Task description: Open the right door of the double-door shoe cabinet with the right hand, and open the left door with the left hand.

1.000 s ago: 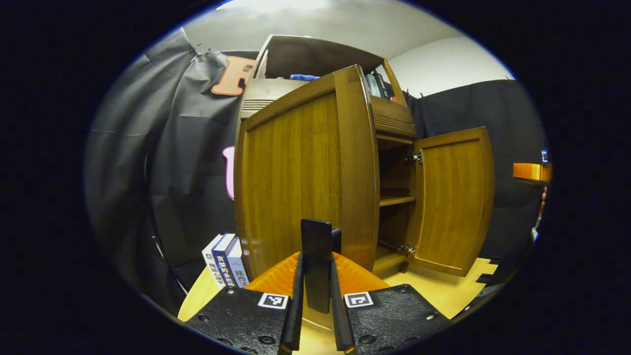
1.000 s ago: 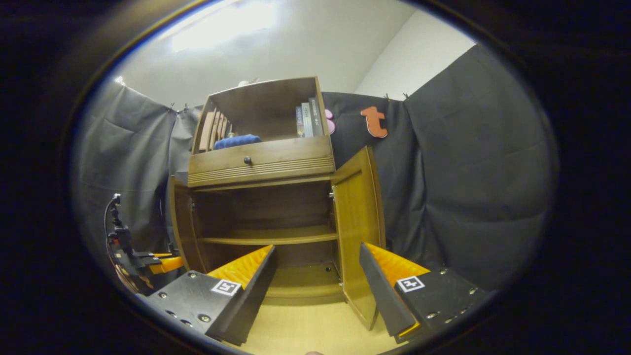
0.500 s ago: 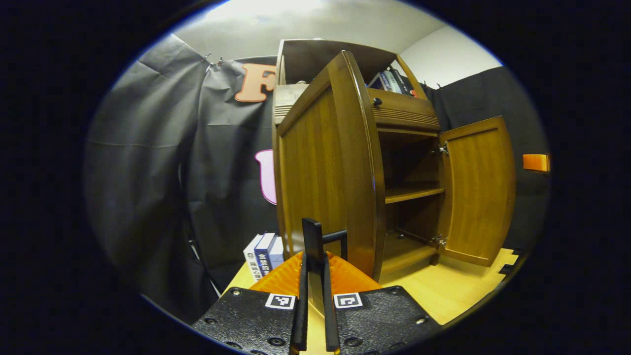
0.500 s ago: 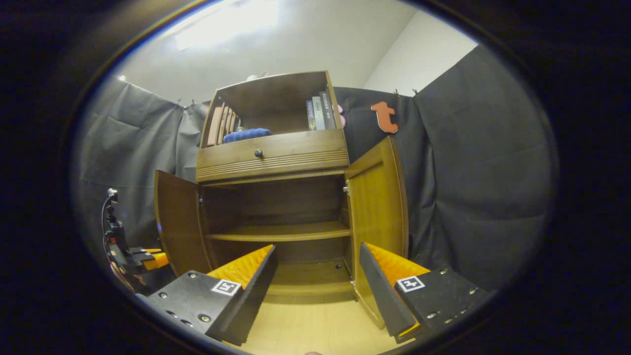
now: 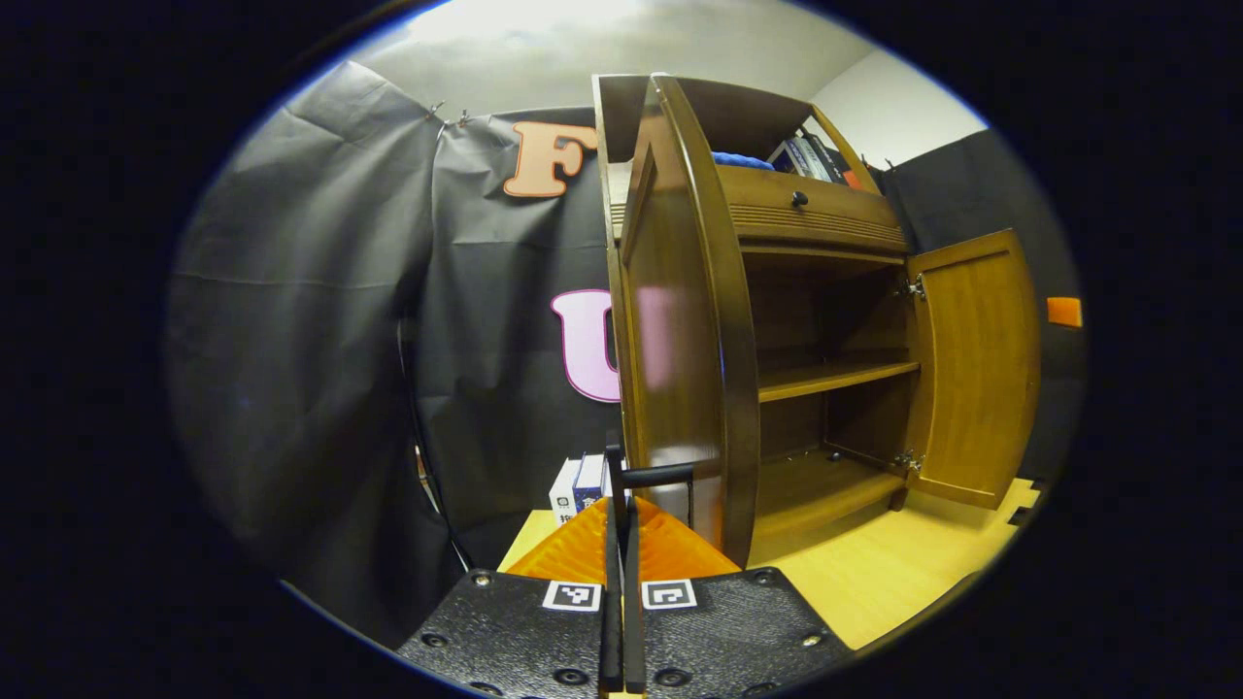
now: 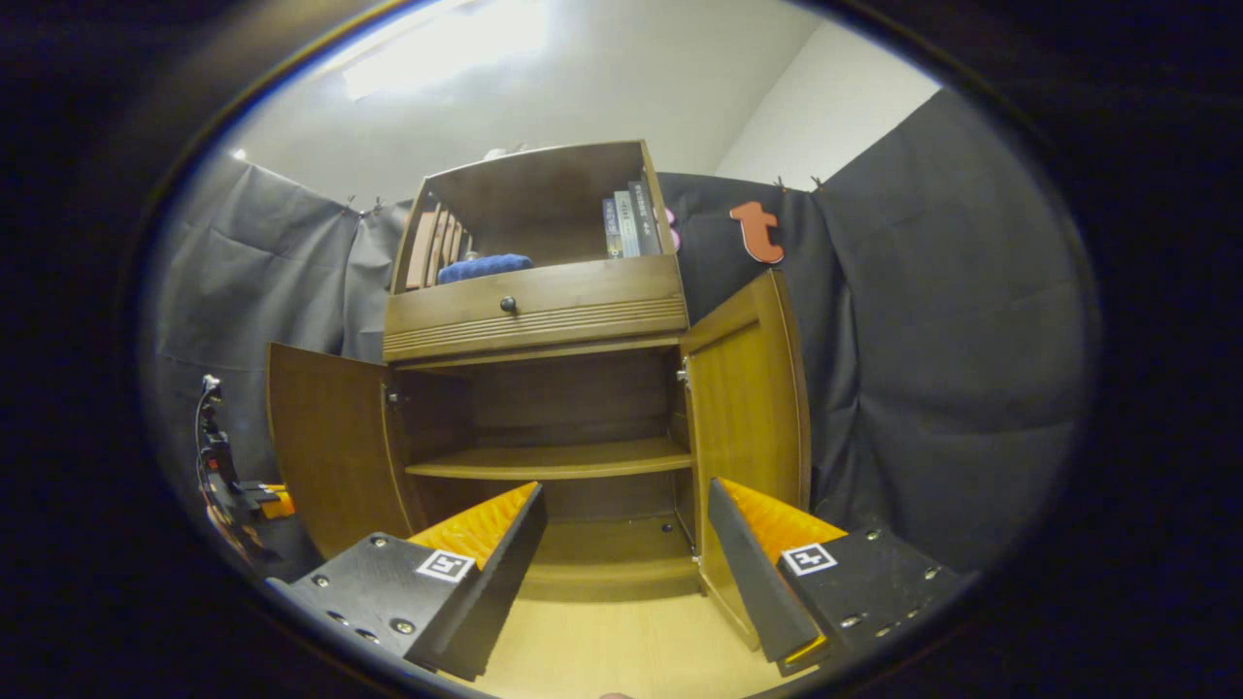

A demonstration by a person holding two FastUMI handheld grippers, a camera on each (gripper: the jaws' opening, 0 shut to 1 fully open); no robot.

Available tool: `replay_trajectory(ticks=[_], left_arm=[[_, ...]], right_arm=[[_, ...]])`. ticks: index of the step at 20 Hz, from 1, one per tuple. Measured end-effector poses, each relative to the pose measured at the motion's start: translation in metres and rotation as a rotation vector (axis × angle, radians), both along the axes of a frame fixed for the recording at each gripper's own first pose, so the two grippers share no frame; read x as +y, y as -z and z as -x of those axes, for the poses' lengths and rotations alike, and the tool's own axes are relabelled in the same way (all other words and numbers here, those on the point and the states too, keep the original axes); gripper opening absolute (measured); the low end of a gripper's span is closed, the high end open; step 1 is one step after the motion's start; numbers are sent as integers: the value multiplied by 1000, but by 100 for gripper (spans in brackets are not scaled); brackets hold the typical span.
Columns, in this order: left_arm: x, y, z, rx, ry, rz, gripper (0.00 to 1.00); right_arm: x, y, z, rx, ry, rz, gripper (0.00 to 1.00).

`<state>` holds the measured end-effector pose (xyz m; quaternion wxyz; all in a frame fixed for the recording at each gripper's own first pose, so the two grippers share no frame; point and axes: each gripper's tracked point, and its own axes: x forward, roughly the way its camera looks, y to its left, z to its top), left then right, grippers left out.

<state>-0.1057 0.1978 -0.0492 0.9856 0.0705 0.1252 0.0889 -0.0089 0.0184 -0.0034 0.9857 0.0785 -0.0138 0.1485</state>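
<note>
The left gripper (image 5: 621,544) is clamped on the black bar handle (image 5: 656,475) of the brown wooden cabinet's left door (image 5: 685,320), which hides the cabinet's left side. The right gripper (image 6: 621,544) gapes wide, holding nothing, before the cabinet's swung-out right door (image 6: 748,427).

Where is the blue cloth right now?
In the right gripper view the blue cloth lies in the cabinet's open top shelf, above the drawer knob, left of the upright books.

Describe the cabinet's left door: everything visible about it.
The left door is a glossy brown wooden panel with a raised frame and a slightly bowed outline. It stands swung wide open, hinged on the cabinet's left side; in the left gripper view it shows nearly edge-on. A thin black bar handle sits low on its outer face, and the left claw is shut on it.
</note>
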Motion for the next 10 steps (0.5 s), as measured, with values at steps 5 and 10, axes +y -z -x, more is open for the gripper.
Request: replay_trajectory(ticks=[5, 10], left_arm=[[27, -3, 1, -3, 112, 93, 1], [28, -3, 1, 7, 150, 77, 0]], right_arm=[[-7, 9, -4, 20, 31, -4, 99], [-6, 20, -9, 40, 43, -4, 95]])
